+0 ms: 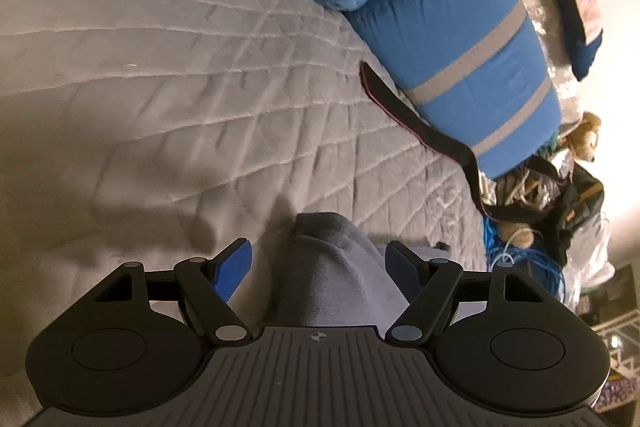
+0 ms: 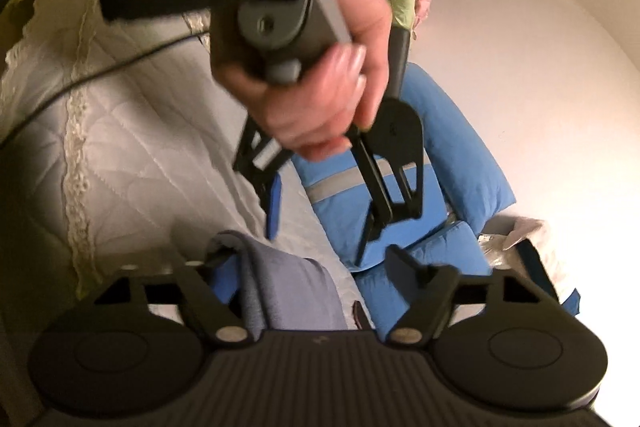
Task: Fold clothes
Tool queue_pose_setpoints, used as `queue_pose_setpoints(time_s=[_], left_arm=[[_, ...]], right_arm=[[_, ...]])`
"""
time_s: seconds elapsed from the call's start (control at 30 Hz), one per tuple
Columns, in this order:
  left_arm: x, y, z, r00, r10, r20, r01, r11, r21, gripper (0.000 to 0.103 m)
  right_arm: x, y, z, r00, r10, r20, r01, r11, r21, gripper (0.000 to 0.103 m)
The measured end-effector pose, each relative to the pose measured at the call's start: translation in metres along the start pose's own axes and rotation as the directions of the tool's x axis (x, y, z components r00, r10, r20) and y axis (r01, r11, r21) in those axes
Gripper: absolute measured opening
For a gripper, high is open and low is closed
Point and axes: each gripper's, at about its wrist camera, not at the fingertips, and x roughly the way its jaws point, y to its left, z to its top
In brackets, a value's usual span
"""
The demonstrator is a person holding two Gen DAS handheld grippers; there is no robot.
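Note:
A grey-blue garment [image 1: 332,267] lies bunched on the quilted grey bedspread [image 1: 160,67]. My left gripper [image 1: 320,263] is open, its blue-padded fingers [image 1: 234,269] on either side of the cloth fold. In the right wrist view the same garment [image 2: 288,287] lies between the open fingers of my right gripper [image 2: 308,267], draped close to the left finger [image 2: 224,279]. The left gripper [image 2: 320,219] shows there too, held by a hand [image 2: 320,87] just above and beyond the cloth.
A folded blue blanket with grey stripes [image 1: 460,39] lies along the bed's far side, also in the right wrist view [image 2: 400,187]. A dark strap [image 1: 420,131], a plush toy [image 1: 584,135] and clutter sit by it. A black cable [image 2: 100,71] crosses the bed.

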Motion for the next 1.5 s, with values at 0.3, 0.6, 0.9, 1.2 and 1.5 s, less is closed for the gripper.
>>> queue_pose_setpoints(time_s=[0.3, 0.6, 0.9, 1.2, 1.5], left_arm=[[0.035, -0.009, 0.005, 0.998, 0.011, -0.067, -0.008, 0.999, 0.048, 0.046], [0.049, -0.004, 0.016, 0.997, -0.001, -0.079, 0.003, 1.0, 0.025, 0.017], [0.058, -0.011, 0.029, 0.999, 0.036, -0.032, -0.034, 0.999, 0.032, 0.008], [0.023, -0.017, 0.018, 0.997, 0.07, 0.033, -0.072, 0.995, 0.074, 0.055], [0.025, -0.005, -0.006, 0.966, -0.056, -0.252, 0.071, 0.996, 0.048, 0.054]], right_arm=[[-0.006, -0.001, 0.0, 0.995, 0.097, 0.003, -0.097, 0.993, 0.066, 0.008], [-0.039, -0.003, 0.007, 0.992, 0.128, 0.02, -0.129, 0.985, 0.112, 0.005], [-0.044, 0.002, 0.009, 0.99, 0.137, 0.027, -0.139, 0.984, 0.111, 0.005], [-0.042, -0.006, 0.012, 0.994, 0.109, 0.029, -0.112, 0.984, 0.139, 0.005], [-0.044, -0.001, 0.011, 0.995, 0.096, 0.034, -0.1, 0.986, 0.131, 0.005]])
